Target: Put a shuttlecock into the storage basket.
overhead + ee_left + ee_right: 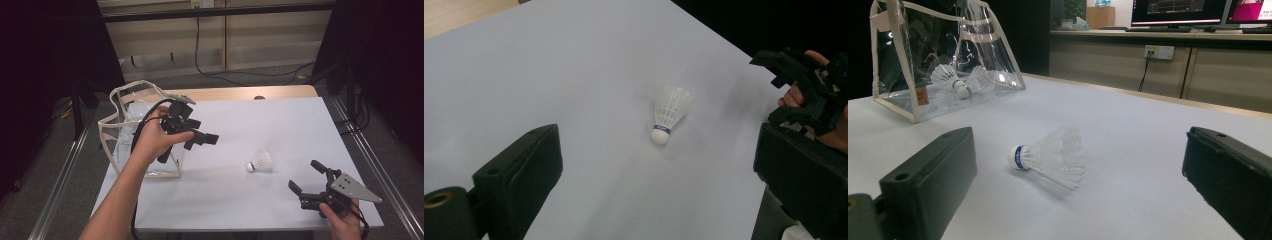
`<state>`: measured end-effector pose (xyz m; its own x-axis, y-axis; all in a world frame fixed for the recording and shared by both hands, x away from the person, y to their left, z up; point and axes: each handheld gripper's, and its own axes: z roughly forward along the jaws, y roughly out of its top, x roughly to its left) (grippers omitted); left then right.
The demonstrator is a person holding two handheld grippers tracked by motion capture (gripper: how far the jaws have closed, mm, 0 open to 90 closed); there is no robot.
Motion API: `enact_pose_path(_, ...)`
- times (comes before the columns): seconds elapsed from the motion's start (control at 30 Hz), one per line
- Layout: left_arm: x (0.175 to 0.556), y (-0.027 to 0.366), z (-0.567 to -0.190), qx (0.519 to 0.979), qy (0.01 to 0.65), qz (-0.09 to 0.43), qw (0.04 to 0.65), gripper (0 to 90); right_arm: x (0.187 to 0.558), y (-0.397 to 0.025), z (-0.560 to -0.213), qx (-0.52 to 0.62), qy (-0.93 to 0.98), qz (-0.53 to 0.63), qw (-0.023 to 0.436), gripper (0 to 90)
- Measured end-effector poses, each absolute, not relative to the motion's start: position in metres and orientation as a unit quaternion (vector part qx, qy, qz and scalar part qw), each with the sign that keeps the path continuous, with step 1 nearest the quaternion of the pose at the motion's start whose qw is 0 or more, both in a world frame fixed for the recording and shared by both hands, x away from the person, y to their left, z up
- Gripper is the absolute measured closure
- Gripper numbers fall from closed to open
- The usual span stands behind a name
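Observation:
A white shuttlecock (pixel 260 162) with a blue band lies on its side on the white table (pixel 260 120), right of centre. My left gripper (pixel 204 131) is held above the table beside a clear bag (pixel 125 125). It is open, nothing between its jaws, and points at the shuttlecock (pixel 669 115). My right gripper (pixel 305 176) is low at the front right, open, and aimed at the shuttlecock (pixel 1048 155) from a short way off. The left gripper view looks between its own gripper's (pixel 656 167) jaws at the right gripper (pixel 774 87).
The clear bag (pixel 943 55) with cream trim stands at the table's left edge and holds two shuttlecocks (pixel 955 80). A wooden strip (pixel 240 93) runs along the table's far edge. Cables (pixel 210 70) lie on the floor behind, and metal rails (pixel 370 165) flank the table.

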<state>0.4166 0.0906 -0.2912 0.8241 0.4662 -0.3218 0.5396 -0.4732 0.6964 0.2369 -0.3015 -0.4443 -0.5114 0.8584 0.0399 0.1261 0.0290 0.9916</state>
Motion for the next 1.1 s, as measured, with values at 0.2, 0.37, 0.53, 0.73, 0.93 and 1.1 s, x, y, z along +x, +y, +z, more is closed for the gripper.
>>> enact_pose_path(0.2,0.416,0.089,-0.296,0.861,0.29,-0.043,0.416,5.7,0.237,-0.301,-0.444,0.382,0.645,0.583,0.314,1.0)
enact_pose_path(0.37,0.415,0.087,-0.3,0.86,0.289,-0.044,0.417,5.8,0.237,-0.301,-0.444,0.381,0.645,0.583,0.314,1.0)
enact_pose_path(0.53,0.414,0.086,-0.303,0.861,0.289,-0.041,0.418,6.0,0.237,-0.301,-0.445,0.382,0.646,0.582,0.313,1.0)
enact_pose_path(0.73,0.413,0.085,-0.308,0.862,0.286,-0.041,0.416,6.1,0.237,-0.301,-0.445,0.381,0.646,0.582,0.313,1.0)
enact_pose_path(0.93,0.411,0.083,-0.313,0.863,0.284,-0.044,0.415,6.0,0.237,-0.301,-0.445,0.381,0.646,0.582,0.313,1.0)
enact_pose_path(1.1,0.41,0.081,-0.319,0.866,0.278,-0.04,0.413,5.0,0.237,-0.301,-0.444,0.381,0.646,0.583,0.314,1.0)
